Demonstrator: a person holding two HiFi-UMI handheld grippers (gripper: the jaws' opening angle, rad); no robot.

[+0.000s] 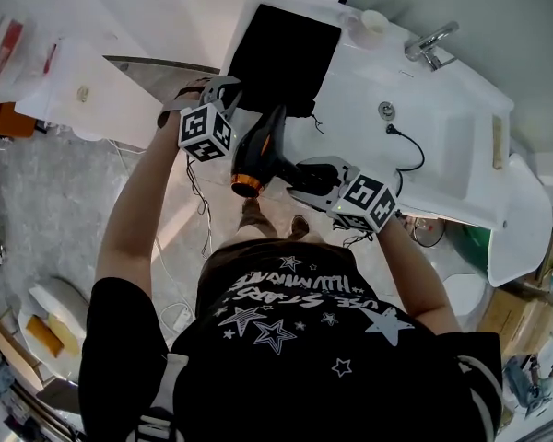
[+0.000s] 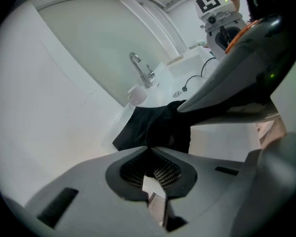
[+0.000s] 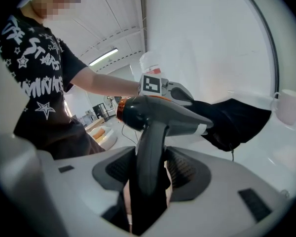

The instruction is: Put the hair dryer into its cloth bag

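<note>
Right gripper (image 1: 306, 179) fingers clamped the hair dryer (image 1: 263, 150) by its handle, in the air off the table (image 1: 346, 95) edge, nozzle aimed toward 12 o'clock right at the cloth bag (image 1: 281, 53) mouth, likely to slide in nozzle-first. Left gripper (image 1: 229, 88), at the dryer's 10 o'clock, had its fingers pinched closed on the bag's near edge, apparently to keep the mouth lifted and steady. The bag lay on the table at the faucet's (image 1: 430, 42) 9 o'clock.
</note>
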